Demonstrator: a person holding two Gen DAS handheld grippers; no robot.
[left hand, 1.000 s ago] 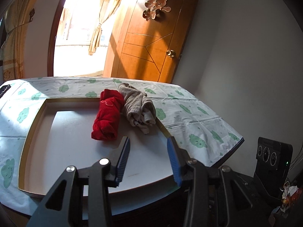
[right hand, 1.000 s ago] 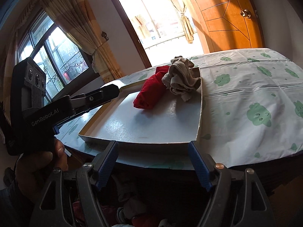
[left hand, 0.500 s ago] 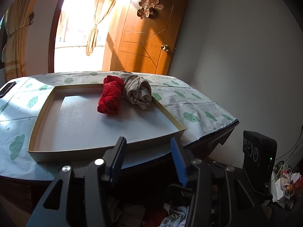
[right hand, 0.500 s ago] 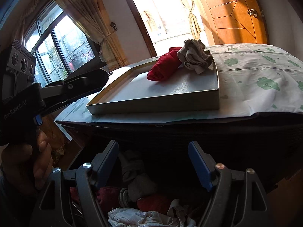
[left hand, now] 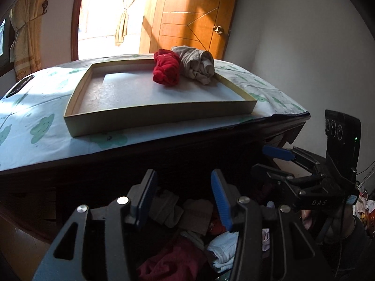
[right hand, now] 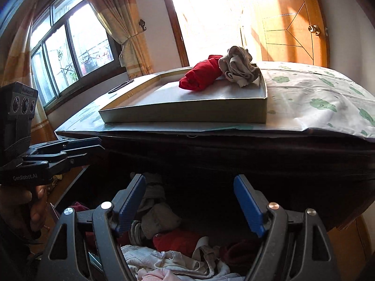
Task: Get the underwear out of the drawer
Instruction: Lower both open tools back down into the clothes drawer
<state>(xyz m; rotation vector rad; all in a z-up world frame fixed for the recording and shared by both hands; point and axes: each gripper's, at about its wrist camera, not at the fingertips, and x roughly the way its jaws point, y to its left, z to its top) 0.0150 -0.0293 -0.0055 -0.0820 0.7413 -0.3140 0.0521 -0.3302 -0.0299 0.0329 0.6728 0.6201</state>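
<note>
Both grippers hang above the open drawer, where the jumbled underwear lies. The left gripper has its fingers spread and empty, having just widened; the right gripper is spread wider, also empty. On the surface's tray sit a red roll and a beige roll, touching.

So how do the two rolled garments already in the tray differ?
The red garment is bright red and lies as a fairly tidy roll; the beige garment is grey-beige and more loosely bunched, with folds sticking out. The red one lies further into the tray, while the beige one sits by its side wall. Both are bundled, touch each other and lie at the tray's far end.
</note>
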